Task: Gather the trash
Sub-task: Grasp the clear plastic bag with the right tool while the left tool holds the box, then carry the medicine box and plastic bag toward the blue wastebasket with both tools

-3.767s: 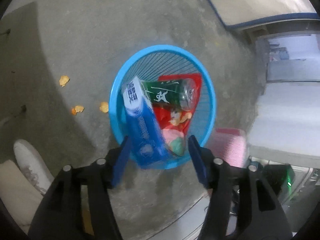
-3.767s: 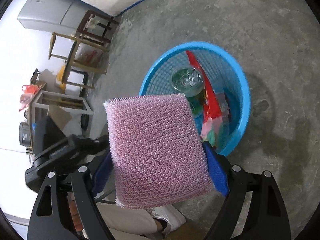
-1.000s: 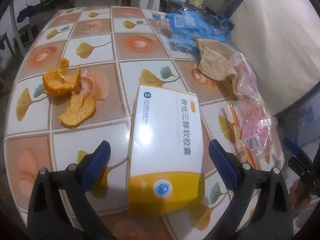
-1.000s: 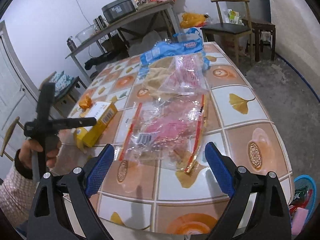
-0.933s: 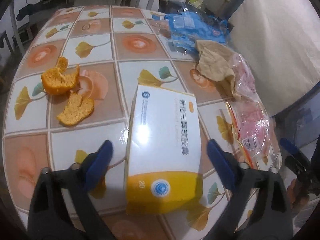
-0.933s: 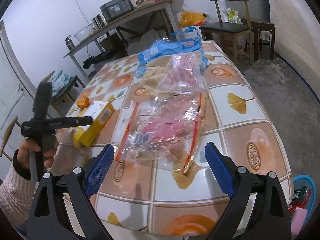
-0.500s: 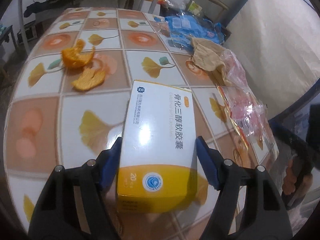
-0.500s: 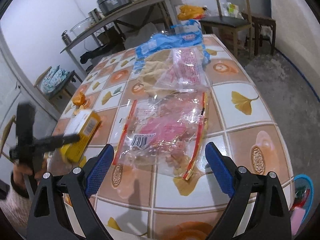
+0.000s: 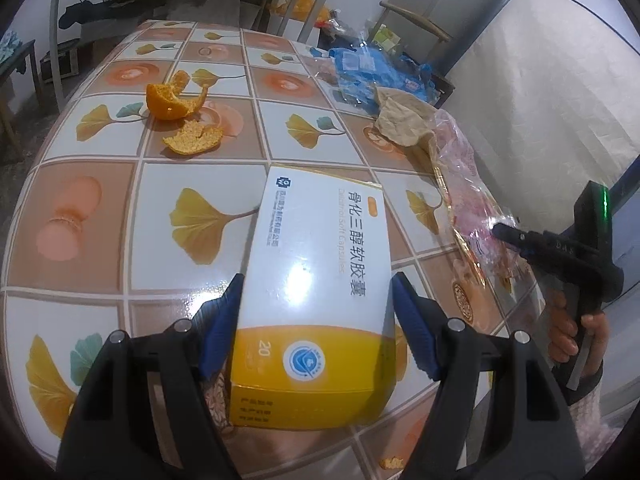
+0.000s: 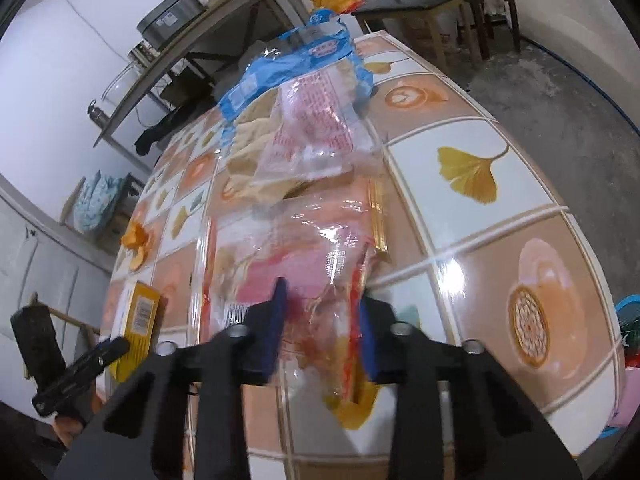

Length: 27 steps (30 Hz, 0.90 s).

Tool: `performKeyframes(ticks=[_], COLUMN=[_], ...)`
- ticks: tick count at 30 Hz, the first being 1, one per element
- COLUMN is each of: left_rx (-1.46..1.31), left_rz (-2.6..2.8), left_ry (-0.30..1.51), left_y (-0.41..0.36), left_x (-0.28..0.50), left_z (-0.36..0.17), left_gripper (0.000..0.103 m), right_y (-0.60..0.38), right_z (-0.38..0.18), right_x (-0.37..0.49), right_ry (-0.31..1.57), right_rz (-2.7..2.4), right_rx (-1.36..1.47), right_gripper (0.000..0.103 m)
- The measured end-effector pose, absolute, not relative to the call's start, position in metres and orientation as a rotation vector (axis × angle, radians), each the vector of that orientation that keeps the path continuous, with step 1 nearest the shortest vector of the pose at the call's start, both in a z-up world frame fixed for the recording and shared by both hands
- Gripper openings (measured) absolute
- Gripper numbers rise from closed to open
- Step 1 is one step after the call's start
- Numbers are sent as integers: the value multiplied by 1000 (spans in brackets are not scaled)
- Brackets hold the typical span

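Note:
My left gripper (image 9: 316,328) is shut on a white and yellow medicine box (image 9: 320,276), which is tilted up over the tiled table (image 9: 80,208). The box also shows at the left in the right wrist view (image 10: 138,316). My right gripper (image 10: 322,320) has its blue pads closed around the near end of a clear plastic bag with pink contents (image 10: 304,256). That bag (image 9: 476,224) and the right gripper (image 9: 560,252) show at the table's right edge in the left wrist view.
Orange peels (image 9: 176,104) lie at the far left of the table. A crumpled brown paper (image 9: 404,120), a second clear bag (image 10: 316,136) and a blue wrapper (image 10: 292,64) lie further back. A blue trash basket (image 10: 626,308) sits on the floor, right.
My left gripper closed on the medicine box and lifted its near end. My right gripper moved in and closed on the clear pink bag.

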<state>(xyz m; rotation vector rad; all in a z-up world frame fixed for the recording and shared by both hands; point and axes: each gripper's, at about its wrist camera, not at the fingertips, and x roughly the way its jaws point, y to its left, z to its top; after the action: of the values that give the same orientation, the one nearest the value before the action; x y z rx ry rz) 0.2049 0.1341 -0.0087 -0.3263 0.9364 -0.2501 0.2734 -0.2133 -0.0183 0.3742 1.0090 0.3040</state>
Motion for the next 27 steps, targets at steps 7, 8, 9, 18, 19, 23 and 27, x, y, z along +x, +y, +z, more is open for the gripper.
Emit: performKeyframes(ticks=[7,8,9,18,19,23,27], left_rx=[-335,-336,-337,-352,-352,-352,-336], left_rz=[-259,-260,-262,-253,-253,-258,-265], left_ry=[922,920,917,897,892,873,846], left_y=[136,136,136,140,140,139,132], left_x=[204,204,204,200,199,197,194], left_z=[-10,-10,-10,-8,-7,0,9], left_gripper=[69,69,69,68,68,68,68], right_y=[-217,-219,-222,-236,-237,-244,-247], right_z=[-4,-3,-2,0,1,6,14], right_x=[242,240,237,229,228,227,224], right_ry=[1012,1009,1005,968,964,939,906], right_rz=[345,342,336,330,331,339,354], right_rx=[297,298,302,388,394,427,449], right_gripper=[14,13,12,8,8,7,7])
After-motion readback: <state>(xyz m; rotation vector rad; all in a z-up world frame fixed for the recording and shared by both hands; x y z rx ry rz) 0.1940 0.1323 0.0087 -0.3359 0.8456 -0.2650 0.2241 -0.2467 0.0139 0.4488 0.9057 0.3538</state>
